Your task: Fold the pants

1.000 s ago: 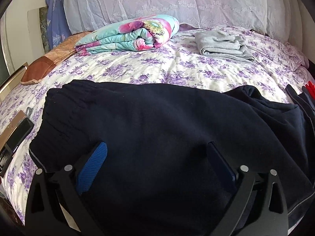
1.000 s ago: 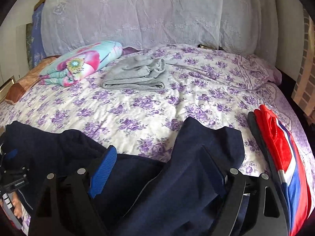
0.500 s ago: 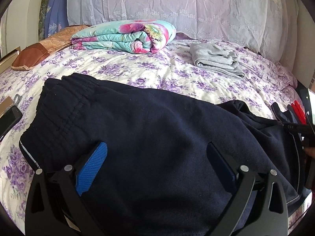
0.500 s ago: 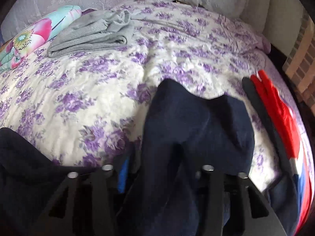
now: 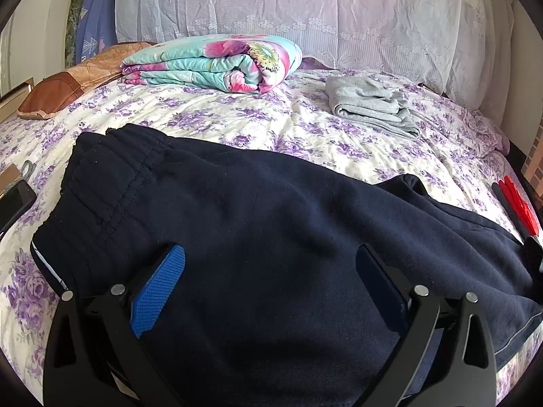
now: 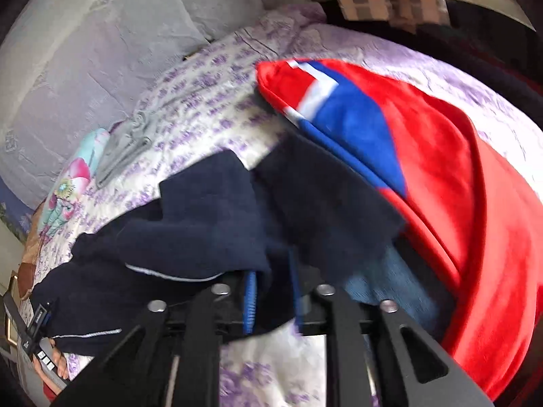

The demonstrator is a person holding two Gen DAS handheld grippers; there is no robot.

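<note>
Dark navy pants [image 5: 254,220] lie across the flowered bed, waistband at the left, legs running off to the right. My left gripper [image 5: 269,288] stands open just over the seat of the pants, blue pads wide apart with the cloth lying under them. In the right wrist view the leg end of the pants [image 6: 203,230] is bunched up, and a fold of it sits pinched between the narrow pads of my right gripper [image 6: 271,291], whose jaws are opening slightly. That view is tilted and blurred.
A red, blue and white garment [image 6: 424,156] lies close to the right of the pant legs. A folded floral quilt [image 5: 217,64], a folded grey garment [image 5: 370,108] and a brown pillow [image 5: 64,84] sit toward the headboard. A phone [image 5: 13,203] lies at the left edge.
My right gripper went from wide open to closed on the pant leg, then rolled and swung right toward the red garment. The left gripper stayed open and hardly moved.
</note>
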